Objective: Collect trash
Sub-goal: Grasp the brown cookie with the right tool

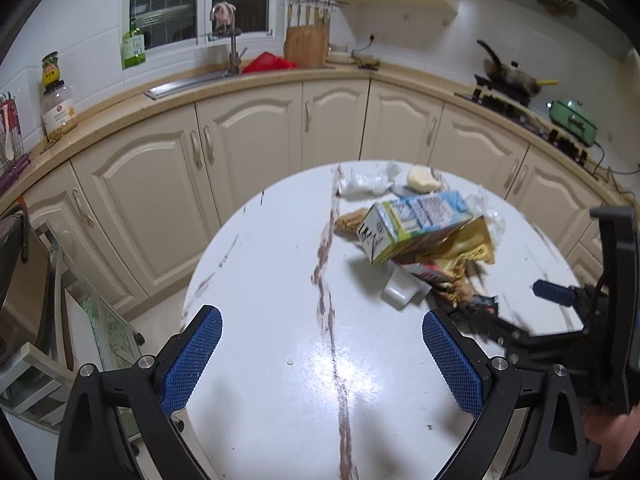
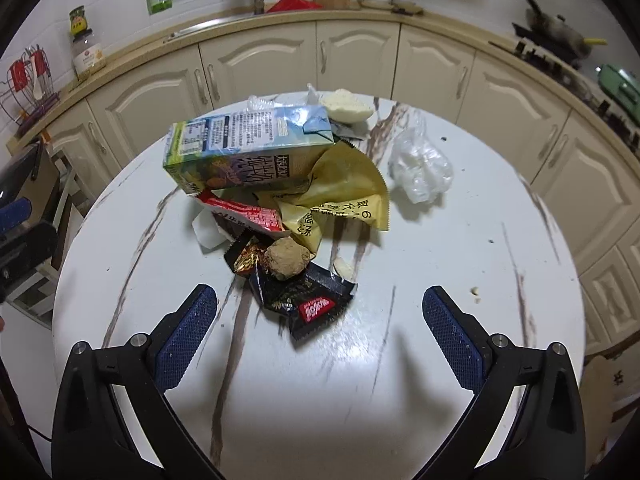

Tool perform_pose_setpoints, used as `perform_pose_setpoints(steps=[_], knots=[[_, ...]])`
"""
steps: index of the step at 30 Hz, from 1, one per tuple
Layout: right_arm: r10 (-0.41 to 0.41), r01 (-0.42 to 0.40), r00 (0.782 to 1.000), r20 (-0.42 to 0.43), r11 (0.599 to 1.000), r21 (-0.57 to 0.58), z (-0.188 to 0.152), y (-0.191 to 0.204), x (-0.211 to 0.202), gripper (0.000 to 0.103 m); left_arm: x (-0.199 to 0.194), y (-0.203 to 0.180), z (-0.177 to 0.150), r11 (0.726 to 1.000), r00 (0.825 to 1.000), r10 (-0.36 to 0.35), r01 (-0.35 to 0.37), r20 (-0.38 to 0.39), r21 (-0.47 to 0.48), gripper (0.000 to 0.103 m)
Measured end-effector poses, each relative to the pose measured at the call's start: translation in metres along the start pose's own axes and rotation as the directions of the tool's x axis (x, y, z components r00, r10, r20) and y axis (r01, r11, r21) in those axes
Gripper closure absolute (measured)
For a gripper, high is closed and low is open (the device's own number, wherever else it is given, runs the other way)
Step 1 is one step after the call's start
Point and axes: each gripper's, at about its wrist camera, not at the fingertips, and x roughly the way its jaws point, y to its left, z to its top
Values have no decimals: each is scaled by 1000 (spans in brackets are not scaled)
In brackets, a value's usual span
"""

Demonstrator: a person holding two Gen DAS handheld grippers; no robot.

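cream kitchen cabinets curve behind a round white table (image 2: 460, 264) with brown marble veins, and all the trash lies in one pile on its far half. on top is a milk carton (image 2: 248, 148), lying on its side, with its long axis running left to right across the right wrist view. under it are a yellow wrapper (image 2: 344, 196), a red and white packet (image 2: 244, 214), a brown crumpled ball (image 2: 287, 257) and, nearest to the tongs, a black snack wrapper (image 2: 308, 296). a clear plastic bag (image 2: 420, 168) sits apart to the right, and a pale lump of food (image 2: 347, 105) lies behind the carton.

the right gripper (image 2: 320, 336) is wide open and holds nothing; the black snack wrapper lies straight ahead, between the lines of its two fingers and just beyond the tips. the left gripper (image 1: 322, 354) is also wide open and empty, over bare table, with the pile ahead and to its right. so i judge the right hand is nearer, and a short move forward and down would bring the wrapper between its jaws.

no bin or bag for the trash is visible in either view. the lower pieces of the pile are partly covered, so their full shape is hard to tell, and the small white piece under the red packet i cannot identify.
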Motion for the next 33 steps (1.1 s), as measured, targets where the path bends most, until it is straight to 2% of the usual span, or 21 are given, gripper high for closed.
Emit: perform_pose_setpoints(steps=[5,7,13,20,22,23,25,28,33], knots=[[35,-35,999,-9,999,27,5,-5,10,8,37,-2,12,1000,999,-6,7,-37,13,4],[35,-34,999,-19,999,23,7,-4,14,17,49,-5,18,1000,999,-13,14,-45,21,4],[57,-55,997,-53,997,51,18,-8,31,31,83,-16,28,998,998,-21,24,-57,53,4],[117,-115,989,-85,993,36,25,-4,42,32,115,-23,35,997,996,-29,36,-83,73,4],[155,-151,983,-100,988,44,25,-4,47,39,122,-24,36,997,996,-31,37,-88,73,4],[169,-165,980,-100,985,47,23,-4,48,40,124,-25,36,997,996,-32,39,-89,73,4],[199,-194,976,-92,979,53,22,-5,47,54,131,-24,39,996,995,-35,41,-94,73,4],[239,-234,968,-71,969,75,21,-11,44,64,137,-25,41,996,994,-34,42,-100,83,4],[288,-282,957,-33,951,125,22,-21,37,66,141,-31,35,995,994,-30,39,-103,88,4]])
